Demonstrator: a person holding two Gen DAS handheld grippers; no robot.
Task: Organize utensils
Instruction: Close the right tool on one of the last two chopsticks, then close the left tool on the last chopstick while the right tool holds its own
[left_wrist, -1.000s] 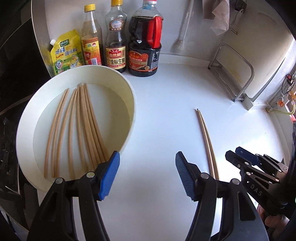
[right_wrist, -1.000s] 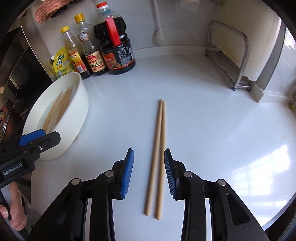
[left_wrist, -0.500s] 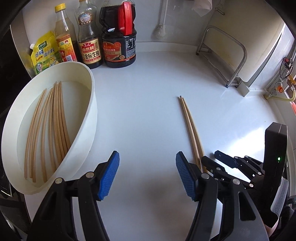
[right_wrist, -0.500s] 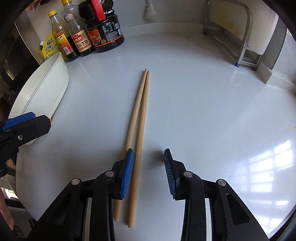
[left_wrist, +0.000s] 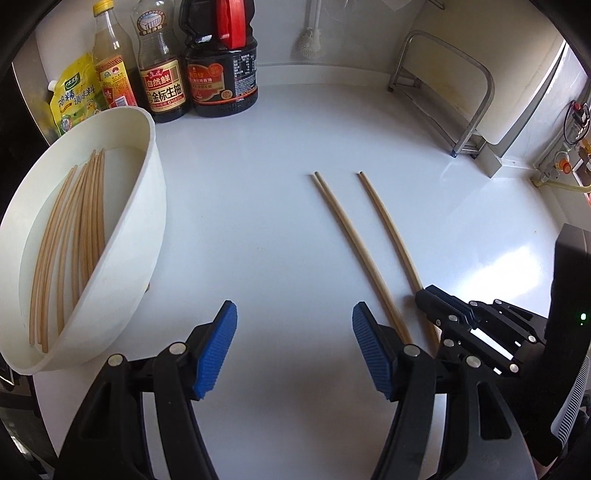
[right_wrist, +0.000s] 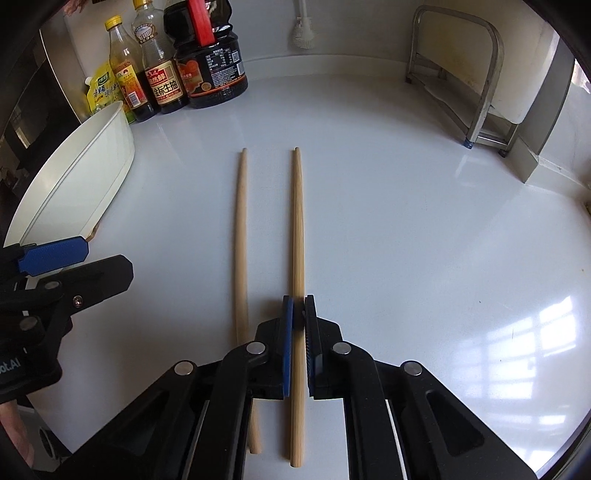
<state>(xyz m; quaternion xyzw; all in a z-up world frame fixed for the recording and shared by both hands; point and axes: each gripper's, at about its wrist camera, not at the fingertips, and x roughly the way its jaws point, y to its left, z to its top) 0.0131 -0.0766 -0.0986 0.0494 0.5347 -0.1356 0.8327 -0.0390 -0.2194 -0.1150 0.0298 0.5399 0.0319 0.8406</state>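
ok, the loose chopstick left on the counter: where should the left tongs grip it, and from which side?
Grip the loose chopstick on its thicker near half, coming straight down from above, jaws across its width. It lies flat on the counter, apart from the one the right tongs clamp, so each side is likely free. Left tongs are open.

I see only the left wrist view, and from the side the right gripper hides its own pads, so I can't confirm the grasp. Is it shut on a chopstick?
Observer: Yes. In the right wrist view the right gripper is shut on the right-hand chopstick, with the stick pinched between the blue pads.
Operator: Is the other stick caught in there too?
Observer: No. The left-hand chopstick lies outside the pads, with a clear gap between it and the held one.
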